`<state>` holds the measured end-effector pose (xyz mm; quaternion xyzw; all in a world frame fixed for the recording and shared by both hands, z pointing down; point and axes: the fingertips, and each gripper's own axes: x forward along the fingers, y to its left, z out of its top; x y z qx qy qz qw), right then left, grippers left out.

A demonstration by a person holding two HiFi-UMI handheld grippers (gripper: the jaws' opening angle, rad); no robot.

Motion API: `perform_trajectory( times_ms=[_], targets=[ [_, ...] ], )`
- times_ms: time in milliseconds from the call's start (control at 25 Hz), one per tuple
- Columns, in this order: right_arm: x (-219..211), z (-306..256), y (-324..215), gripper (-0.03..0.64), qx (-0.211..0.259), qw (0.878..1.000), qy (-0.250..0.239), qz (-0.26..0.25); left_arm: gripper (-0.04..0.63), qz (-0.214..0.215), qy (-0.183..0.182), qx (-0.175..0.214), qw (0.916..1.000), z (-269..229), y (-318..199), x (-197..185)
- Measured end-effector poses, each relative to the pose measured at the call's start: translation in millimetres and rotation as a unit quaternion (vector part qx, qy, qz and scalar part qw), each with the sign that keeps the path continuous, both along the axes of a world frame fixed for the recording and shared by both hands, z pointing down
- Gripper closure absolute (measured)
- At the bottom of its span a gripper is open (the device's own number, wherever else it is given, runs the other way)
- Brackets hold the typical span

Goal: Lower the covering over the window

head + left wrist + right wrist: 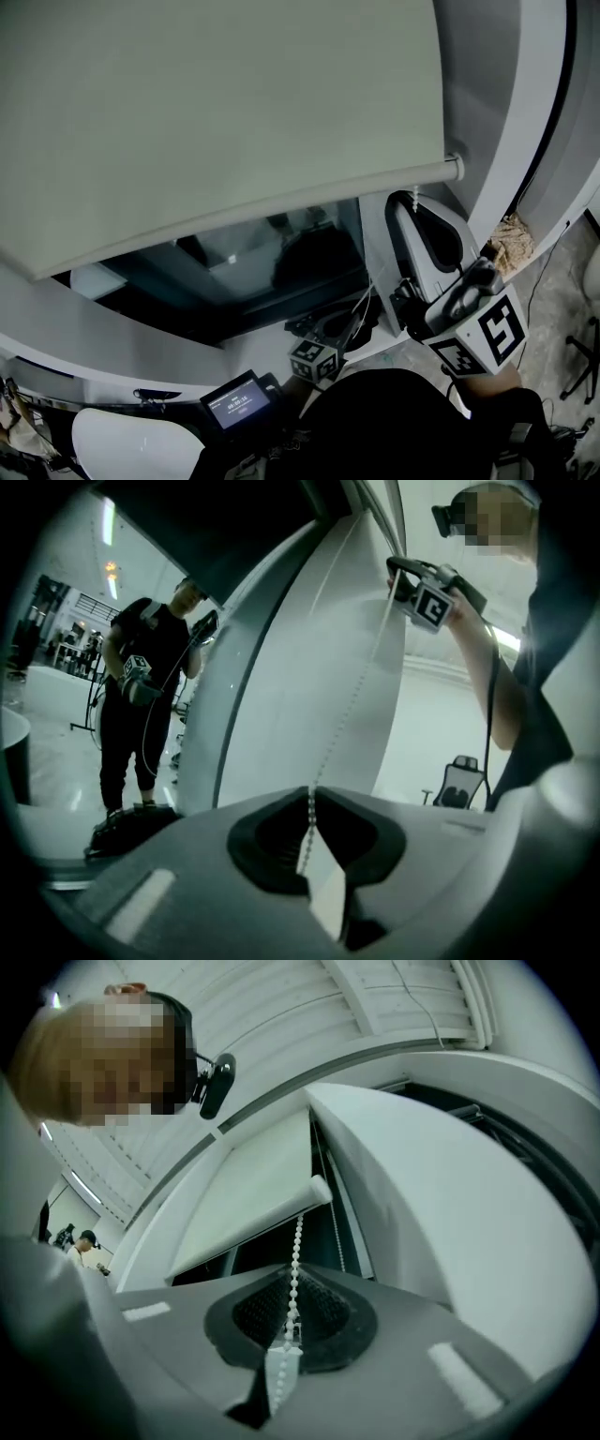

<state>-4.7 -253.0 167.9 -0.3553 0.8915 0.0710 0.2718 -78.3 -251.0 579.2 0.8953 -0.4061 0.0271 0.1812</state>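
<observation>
A pale green roller blind (216,112) covers most of the window, its bottom bar (281,211) slanting above the dark pane (253,272). Beside the window frame at the right, my right gripper (405,202) points upward and is shut on the white bead chain (296,1251), which rises to the blind's end (317,1190). Lower down, my left gripper (328,330) is shut on the same bead chain (349,705). In the left gripper view the chain leaves the closed jaws (309,803) and climbs to the right gripper (401,578).
A white curved frame pillar (525,112) stands right of the window. A small lit screen (239,401) sits below the sill. The pane reflects a dark-clothed person (150,667). An office chair (464,785) and a tripod (581,356) stand off to the right.
</observation>
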Motion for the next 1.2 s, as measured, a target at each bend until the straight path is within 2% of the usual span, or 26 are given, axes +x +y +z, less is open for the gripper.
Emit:
perform_trajectory(
  times_ms=[200, 360, 480, 600, 720, 840, 920, 1040, 1120, 1200],
  targets=[
    [24.2, -6.6, 8.1, 0.612, -0.003, 0.999, -0.029, 0.023, 0.558, 0.007, 0.017, 0.003, 0.9998, -5.4, -11.4, -13.1],
    [63.3, -9.8, 21.8, 0.612, 0.004, 0.998, -0.048, 0.042, 0.56, 0.026, 0.023, 0.007, 0.9994, -11.1, -6.2, 10.4],
    [73.3, -11.8, 30.7, 0.612, 0.015, 0.999, -0.029, 0.043, 0.561, 0.023, 0.023, 0.008, 0.9994, -18.2, -0.9, 21.1],
    [66.5, -11.5, 38.5, 0.612, 0.044, 0.998, 0.025, 0.035, 0.561, -0.008, 0.028, 0.021, 0.9994, -19.2, -4.2, 19.9],
    [60.6, 4.1, 45.7, 0.614, 0.055, 0.996, 0.074, -0.004, 0.561, -0.067, 0.035, 0.03, 0.9967, -20.4, -4.7, 6.6],
    [51.4, 35.0, 49.9, 0.614, 0.065, 0.989, 0.13, -0.022, 0.554, -0.132, 0.051, 0.05, 0.9886, -24.9, 5.0, -18.0],
    [43.4, 62.9, 49.5, 0.614, 0.071, 0.982, 0.175, -0.01, 0.523, -0.176, 0.048, 0.049, 0.982, -37.3, 17.7, -36.4],
    [34.0, 110.3, 45.4, 0.614, 0.055, 0.973, 0.221, -0.021, 0.508, -0.232, 0.053, 0.044, 0.9704, -43.1, 42.2, -57.5],
    [24.6, 151.0, 45.8, 0.614, 0.052, 0.963, 0.262, -0.032, 0.506, -0.234, 0.07, 0.068, 0.9673, -54.7, 54.1, -54.3],
    [10.3, 201.7, 48.4, 0.614, 0.025, 0.951, 0.301, -0.064, 0.506, -0.218, 0.072, 0.103, 0.9679, -91.2, 59.2, -36.3]
  ],
)
